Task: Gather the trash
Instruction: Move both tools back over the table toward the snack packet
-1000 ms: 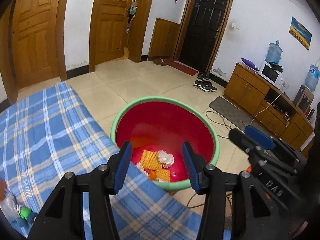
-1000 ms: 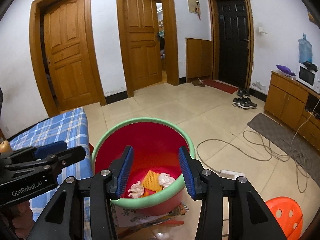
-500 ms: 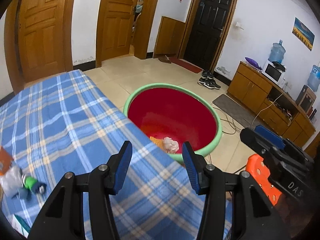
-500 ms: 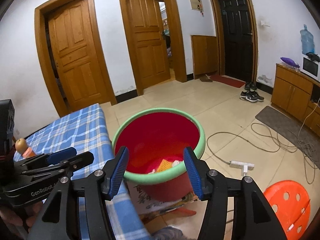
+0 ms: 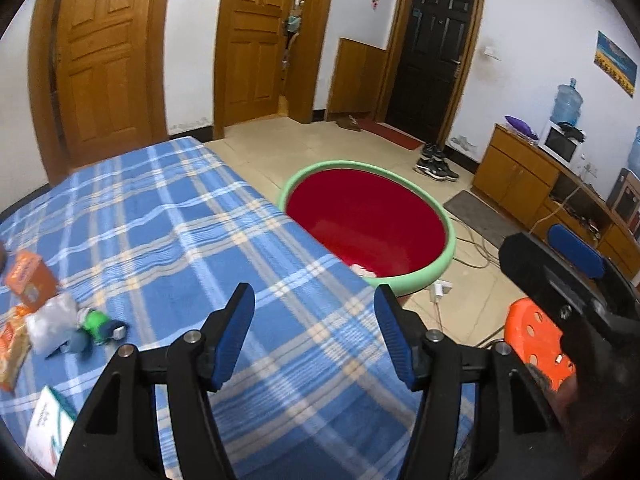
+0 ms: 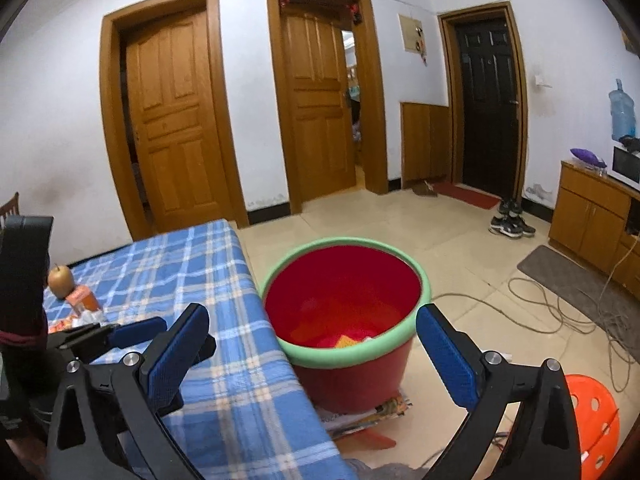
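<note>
At the left edge of the left wrist view we see the trash that remains: a crumpled clear plastic bag (image 5: 50, 322) with a small green and dark wrapper (image 5: 98, 326) just beside it, an orange cardboard carton (image 5: 30, 282) above them, and an orange snack packet (image 5: 12, 352) at the frame's lower left, all lying on the blue plaid tablecloth (image 5: 192, 220). We judge these pieces light and soft; the bag will crumple and may slip between the pads, so we would pinch it at a bunched fold near its middle, while the carton is stiffer and should be taken across its narrow sides. The red plastic bin with a green rim (image 6: 344, 300) stands on the floor against the table's edge, centre of the right wrist view, with yellow and orange scraps already at its bottom. Our left gripper (image 5: 314, 340) hangs over the cloth, jaws spread wide and holding nothing. Our right gripper (image 6: 312, 350) is likewise released and empty, framing the bin. A brownish round fruit (image 6: 61, 276) sits near the carton and is probably not trash. An orange perforated plastic stool (image 6: 592, 420) stands at lower right.
</note>
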Tool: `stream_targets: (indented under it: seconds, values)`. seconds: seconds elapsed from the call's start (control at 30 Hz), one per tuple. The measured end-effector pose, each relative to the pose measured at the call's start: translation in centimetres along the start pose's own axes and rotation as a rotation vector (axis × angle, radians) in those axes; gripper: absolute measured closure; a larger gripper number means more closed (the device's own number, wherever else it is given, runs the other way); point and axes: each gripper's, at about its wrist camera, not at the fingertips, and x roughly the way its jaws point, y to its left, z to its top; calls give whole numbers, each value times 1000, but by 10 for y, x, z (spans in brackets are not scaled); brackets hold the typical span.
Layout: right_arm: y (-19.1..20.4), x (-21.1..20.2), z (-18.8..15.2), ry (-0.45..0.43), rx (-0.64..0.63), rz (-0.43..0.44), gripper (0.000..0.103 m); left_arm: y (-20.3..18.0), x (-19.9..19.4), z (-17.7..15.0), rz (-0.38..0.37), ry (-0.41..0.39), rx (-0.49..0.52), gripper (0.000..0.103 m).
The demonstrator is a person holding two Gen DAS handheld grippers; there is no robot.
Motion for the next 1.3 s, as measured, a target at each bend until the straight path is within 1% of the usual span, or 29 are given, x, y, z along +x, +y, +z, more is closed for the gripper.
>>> stream_targets:
  seconds: [0.17, 0.23, 0.3, 0.33, 0.4, 0.43, 0.5, 0.53, 0.6, 0.67, 0.77, 0.83, 0.9, 0.97, 1.0, 1.07, 1.1, 1.13, 1.2, 1.23, 1.3]
  values:
    - [12, 1, 0, 0, -7, 14, 0, 17, -18, -7, 76, -23, -7, 41]
    - [16, 2, 0, -3, 5, 19, 0, 27, -21, -10, 111, -10, -21, 41]
    - [22, 3, 0, -19, 18, 27, 0, 42, -29, -14, 110, -7, -53, 41]
    - [24, 3, -2, -33, 29, 37, 0, 49, -35, -16, 111, -19, -68, 41]
    - [30, 0, -4, -78, 79, 83, 0, 62, -46, -20, 145, -30, -86, 36]
    - [33, 0, -4, -79, 106, 111, 0, 68, -52, -23, 164, -28, -85, 34]
    - [43, 3, -5, -43, 131, 155, 0, 78, -63, -26, 199, -31, -74, 32]
    - [50, 4, -6, -24, 126, 174, 0, 85, -72, -29, 230, -41, -64, 29]
    - [64, 8, -8, 4, 95, 188, 0, 98, -84, -34, 269, -57, -65, 28]
    - [87, 13, -13, 33, 38, 199, 0, 116, -98, -40, 308, -77, -100, 28]
    - [113, 18, -19, 74, -5, 242, 0, 141, -113, -48, 362, -103, -159, 28]
    - [130, 24, -20, 107, -32, 273, 0, 163, -125, -56, 400, -134, -228, 28]
    - [146, 27, -22, 120, -65, 298, 0, 180, -137, -63, 435, -164, -279, 28]
    - [158, 30, -24, 124, -98, 301, 0, 191, -144, -66, 462, -173, -299, 26]
    - [168, 32, -24, 136, -128, 306, 0, 196, -147, -67, 482, -168, -300, 24]
    - [183, 38, -25, 173, -175, 334, 0, 206, -148, -69, 506, -130, -269, 11]
    - [188, 41, -26, 183, -186, 349, 0, 210, -147, -70, 497, -110, -252, 8]
    - [195, 43, -26, 190, -198, 370, 0, 214, -145, -70, 479, -88, -240, 3]
    - [205, 44, -28, 201, -231, 384, 0, 222, -142, -72, 445, -42, -248, 2]
    - [208, 45, -28, 206, -251, 385, 0, 223, -141, -73, 446, -35, -256, 2]
    - [219, 46, -28, 212, -302, 388, 0, 225, -140, -74, 459, -46, -261, 2]
